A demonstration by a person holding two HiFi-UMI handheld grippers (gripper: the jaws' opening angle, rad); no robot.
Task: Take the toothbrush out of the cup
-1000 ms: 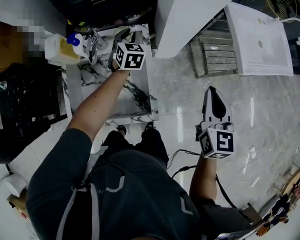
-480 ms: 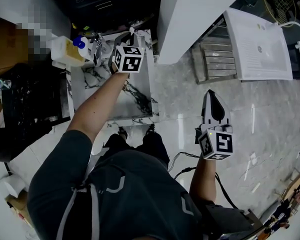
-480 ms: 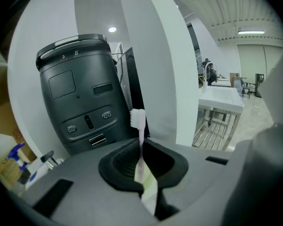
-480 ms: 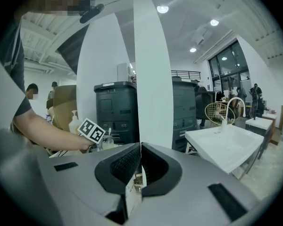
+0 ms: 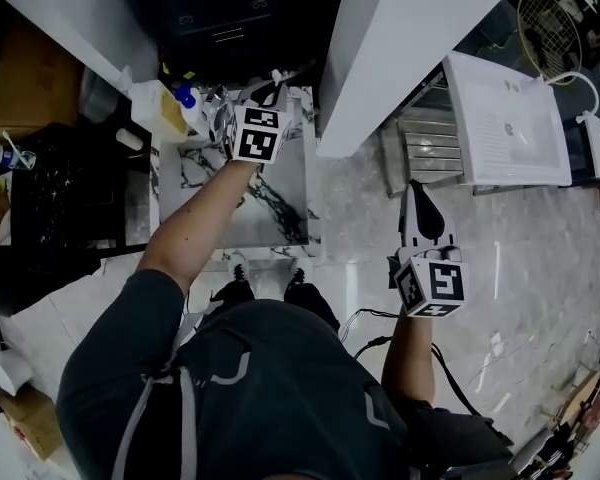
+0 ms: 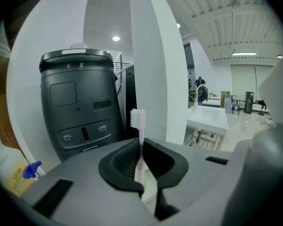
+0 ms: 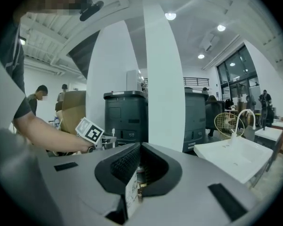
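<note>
Around: dark machine [image 6: 80, 102] and white pillar [image 6: 151, 55] behind, yellow bottle [image 5: 158, 108] by the worktop's [image 5: 280, 203] far left corner, white sink [image 5: 505, 118] off right. We see the toothbrush [image 6: 140, 145]: pale pink, upright, bristles on top facing left. It is pinched in the left gripper [image 6: 142, 174] over the worktop's far edge; the jaws have just been closing. Right gripper [image 7: 134, 185] is pressed together, over the floor [image 5: 500, 258].

Looking down, you have a white pillar [image 5: 410, 38] at 1 o'clock and a white basin [image 5: 505, 123] at 2 o'clock, over a polished grey stone floor [image 5: 520, 288]. The marble-veined worktop [image 5: 280, 208] lies at 11 o'clock, with a dark grey machine [image 6: 80, 102] beyond it. Round ceiling lights [image 7: 170, 16] glow overhead.
</note>
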